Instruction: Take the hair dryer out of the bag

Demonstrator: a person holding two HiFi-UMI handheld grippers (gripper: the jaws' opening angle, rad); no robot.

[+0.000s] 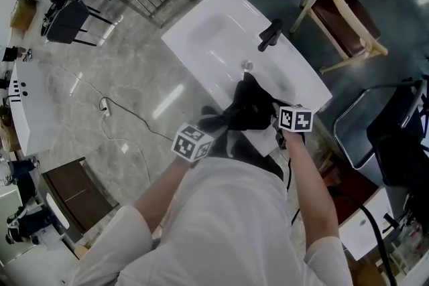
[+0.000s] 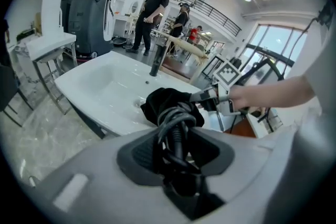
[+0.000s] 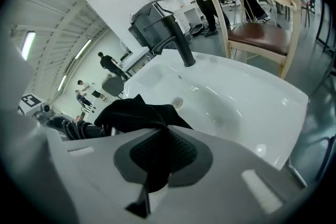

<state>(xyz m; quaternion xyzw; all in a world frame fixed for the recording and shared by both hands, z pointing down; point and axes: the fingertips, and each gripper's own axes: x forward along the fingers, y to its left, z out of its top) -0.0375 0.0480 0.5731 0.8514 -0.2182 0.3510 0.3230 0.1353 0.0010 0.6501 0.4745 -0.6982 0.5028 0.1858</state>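
The left gripper has its jaws closed on a looped grey cord, which stands up between the two dark pads. Just beyond the jaws, the cord runs into a black bag that bulges ahead of the claw. To the right of the bag, the right gripper meets the bag's edge, with its marker cube above and a hand behind it. A white sink lies ahead and left, with a black tap farther off. People stand far ahead.

The bag is matt black cloth — the basin smooth, glossy white.
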